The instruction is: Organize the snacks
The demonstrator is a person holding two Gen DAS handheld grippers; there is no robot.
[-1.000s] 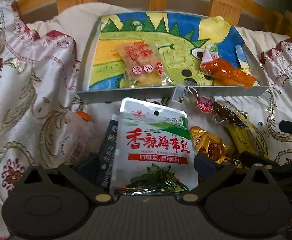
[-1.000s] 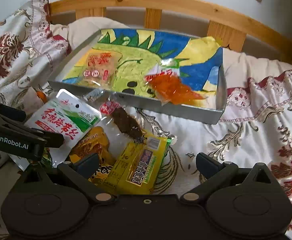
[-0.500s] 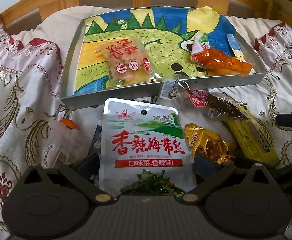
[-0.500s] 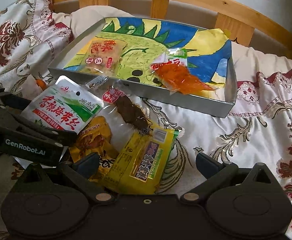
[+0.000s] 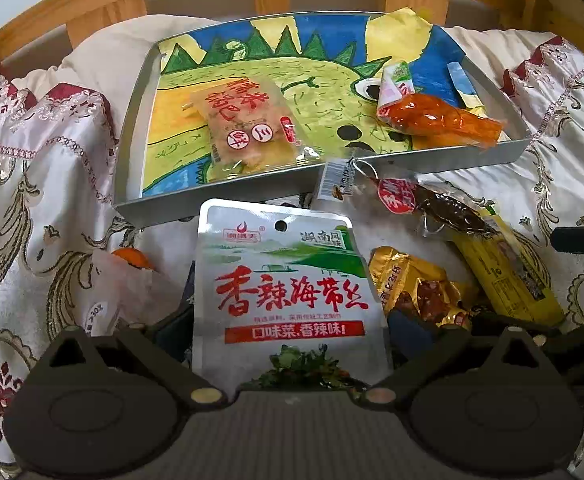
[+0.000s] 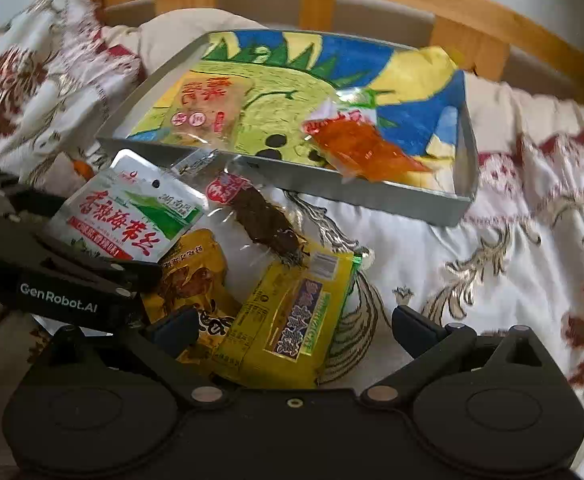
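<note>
The left tool [image 5: 287, 320] has carried the silver seaweed packet [image 5: 287, 292] up and toward the tray [image 5: 227, 196] over the last second; the tray now sits larger and nearer ahead, so the drop-off looks close. The packet is pinched at its lower end between pressed-in fingers, hanging just short of the tray's near edge, above the bed. Inside the tray lie a pale snack pack [image 5: 247, 124] and an orange one [image 5: 440, 120]. The right tool [image 6: 292, 328] hovers spread and empty, low over the yellow packet [image 6: 287, 316] on the bedspread, near the gold packet [image 6: 191, 276] and the dark snack [image 6: 267, 220].
</note>
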